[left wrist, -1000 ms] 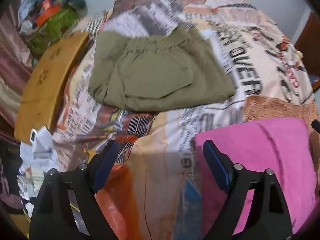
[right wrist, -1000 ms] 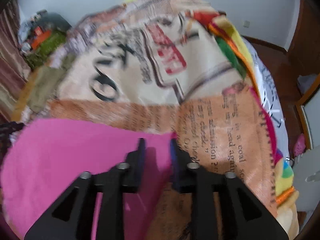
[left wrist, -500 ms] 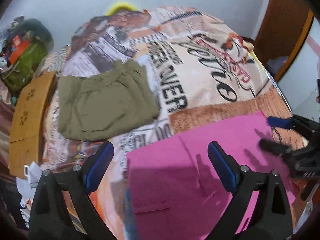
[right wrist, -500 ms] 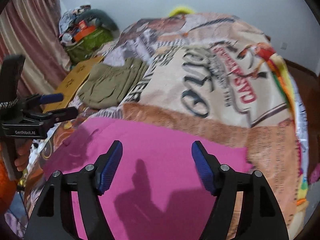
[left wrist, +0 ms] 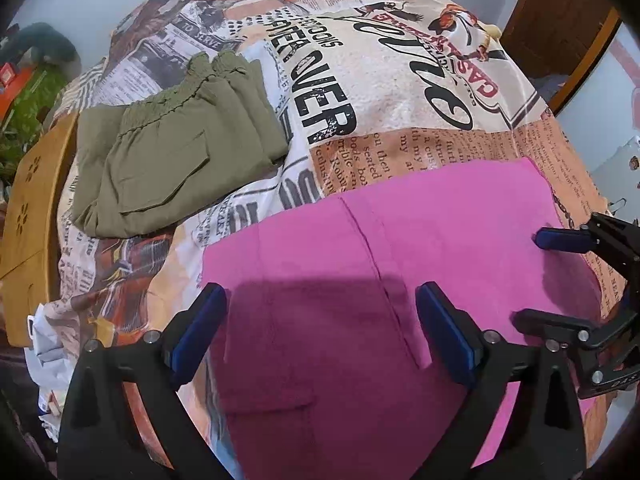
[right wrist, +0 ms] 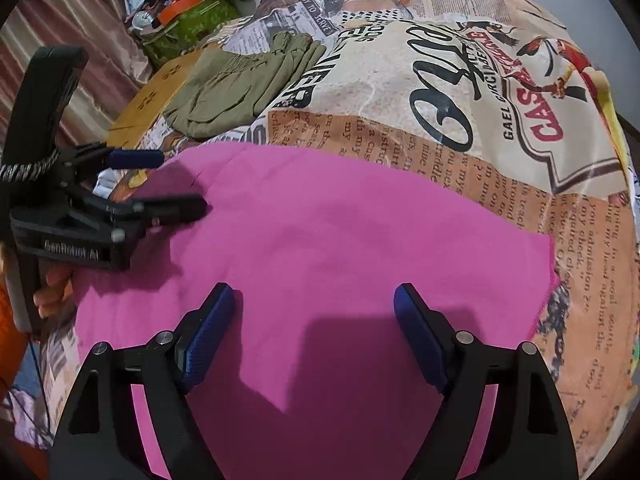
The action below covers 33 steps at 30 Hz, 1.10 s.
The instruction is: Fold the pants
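Pink pants (left wrist: 400, 280): we see them flat on the printed bedspread (left wrist: 400, 92), near edge, under both tongs.
Done: we count olive pants (left wrist: 172, 160) already folded, well apart at the far left.
Left: we judge the pink pair has folds to go; how many it has we cannot tell.
Left gripper (left wrist: 320, 332): jaws wide, just been opening, nothing between them but air above cloth.
Right gripper (right wrist: 316, 332): jaws apart, just been opening, empty.
Hidden: the pants' near end is cut off behind our tongs; waistband and legs unreadable.
Blurred: bedside clutter (right wrist: 184, 4), contents unclear.
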Each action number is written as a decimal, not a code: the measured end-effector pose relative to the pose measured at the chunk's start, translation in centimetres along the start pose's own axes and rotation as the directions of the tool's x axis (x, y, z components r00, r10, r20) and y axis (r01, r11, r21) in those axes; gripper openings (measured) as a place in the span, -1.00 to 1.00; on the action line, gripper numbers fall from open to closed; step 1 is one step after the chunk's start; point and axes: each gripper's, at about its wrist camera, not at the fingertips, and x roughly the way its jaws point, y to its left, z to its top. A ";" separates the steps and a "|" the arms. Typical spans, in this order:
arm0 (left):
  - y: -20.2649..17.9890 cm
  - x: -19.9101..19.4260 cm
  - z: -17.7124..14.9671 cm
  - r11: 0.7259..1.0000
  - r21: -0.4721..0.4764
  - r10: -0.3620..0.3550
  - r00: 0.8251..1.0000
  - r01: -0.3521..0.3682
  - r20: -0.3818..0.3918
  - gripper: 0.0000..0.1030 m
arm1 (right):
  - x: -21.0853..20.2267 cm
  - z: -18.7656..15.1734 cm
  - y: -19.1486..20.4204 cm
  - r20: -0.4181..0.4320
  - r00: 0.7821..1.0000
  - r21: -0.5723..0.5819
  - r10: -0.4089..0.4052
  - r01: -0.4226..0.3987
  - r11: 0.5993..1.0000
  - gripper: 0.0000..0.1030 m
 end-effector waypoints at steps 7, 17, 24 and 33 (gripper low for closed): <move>-0.2 -2.3 -2.4 0.997 0.027 0.068 0.996 -0.070 0.057 0.91 | -1.7 -2.4 0.5 0.012 1.000 0.021 -0.008 0.008 1.000 0.58; 0.0 -4.9 -6.8 0.996 0.023 0.090 0.992 -0.092 0.084 1.00 | -3.7 -5.4 0.7 0.027 0.999 0.086 -0.021 0.019 0.996 0.58; 0.2 -5.7 -9.2 0.996 -0.023 0.084 0.992 -0.082 0.096 1.00 | -4.6 -7.2 0.9 0.065 0.997 0.145 -0.048 0.038 0.989 0.58; 1.2 -8.2 -9.4 0.990 -0.129 0.068 0.993 -0.055 0.099 1.00 | -6.8 -6.9 1.9 0.149 0.986 0.152 -0.073 0.050 0.987 0.58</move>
